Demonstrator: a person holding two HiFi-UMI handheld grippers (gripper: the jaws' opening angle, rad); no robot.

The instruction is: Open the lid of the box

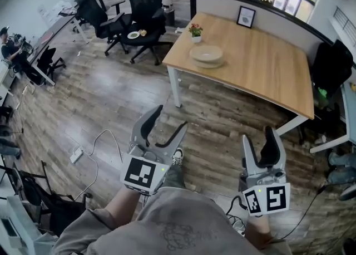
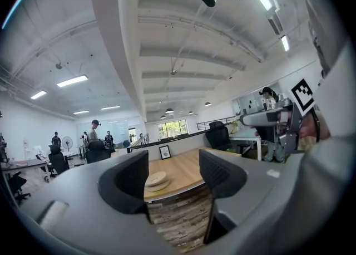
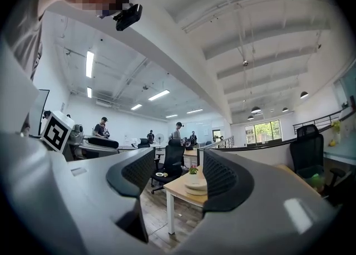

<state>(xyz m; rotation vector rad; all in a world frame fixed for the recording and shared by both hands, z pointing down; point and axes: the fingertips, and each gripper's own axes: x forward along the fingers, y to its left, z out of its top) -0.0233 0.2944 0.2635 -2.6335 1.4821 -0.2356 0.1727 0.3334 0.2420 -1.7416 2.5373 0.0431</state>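
the wooden floor [image 1: 111, 98] fills most of the head view, and the person stands on it well apart from the big wooden table [image 1: 267, 64], so the step in hand, as i judge it, is only the approach. the box [image 1: 207, 55] is the pale, round, shallow one near the table's left end, its lid seemingly on, with a small potted plant [image 1: 195, 31] just beside it and a picture frame [image 1: 246, 16] further back by the partition. both tools are held low before the body, pointing level at the table: the left gripper [image 1: 168, 119] has its jaws apart with nothing between them, and the right gripper [image 1: 259, 137] stands wide apart and likewise empty (each gripper view shows the box only far off through the gap). to do this well, walk up to the near-left corner so the box sits squarely ahead, keep the jaws wide, and plan for one gripper to steady the low base while the other takes the lid by its rim. the lid looks thin, so a level entry at its edge should suit better than a grab from above; mind the plant, which a careless swing could tip.
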